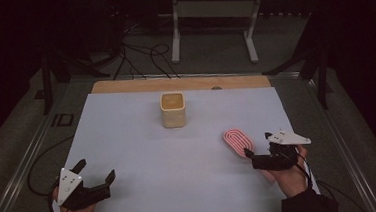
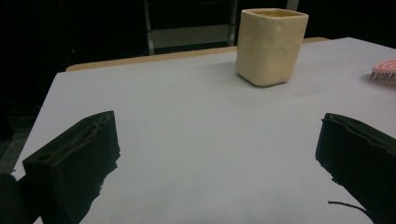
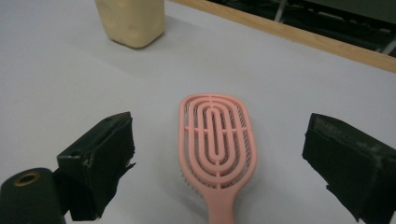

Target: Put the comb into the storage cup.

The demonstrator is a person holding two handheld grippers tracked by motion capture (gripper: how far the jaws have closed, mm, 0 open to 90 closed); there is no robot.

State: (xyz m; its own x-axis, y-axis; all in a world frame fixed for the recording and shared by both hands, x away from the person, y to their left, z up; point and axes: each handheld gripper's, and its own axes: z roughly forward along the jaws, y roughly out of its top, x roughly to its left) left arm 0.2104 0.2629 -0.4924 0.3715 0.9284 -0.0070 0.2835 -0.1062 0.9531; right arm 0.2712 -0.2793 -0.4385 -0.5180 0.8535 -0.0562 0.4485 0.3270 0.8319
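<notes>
A pink vented hairbrush (image 1: 237, 141) (image 3: 217, 143) lies flat on the white table sheet at the right, its handle pointing toward me. My right gripper (image 1: 259, 144) (image 3: 219, 158) hovers just behind the brush head, open, jaws wide on either side of it without touching. A cream square cup (image 1: 172, 109) (image 2: 271, 44) (image 3: 131, 21) stands upright near the far middle of the sheet. My left gripper (image 1: 96, 170) (image 2: 217, 158) rests at the near left, open, with nothing between its jaws.
The white sheet (image 1: 128, 145) covers a wooden tabletop whose far edge (image 1: 179, 83) shows as a tan strip. Beyond the table are cables on the floor (image 1: 142, 56) and a white metal stand (image 1: 214, 14). The surroundings are dark.
</notes>
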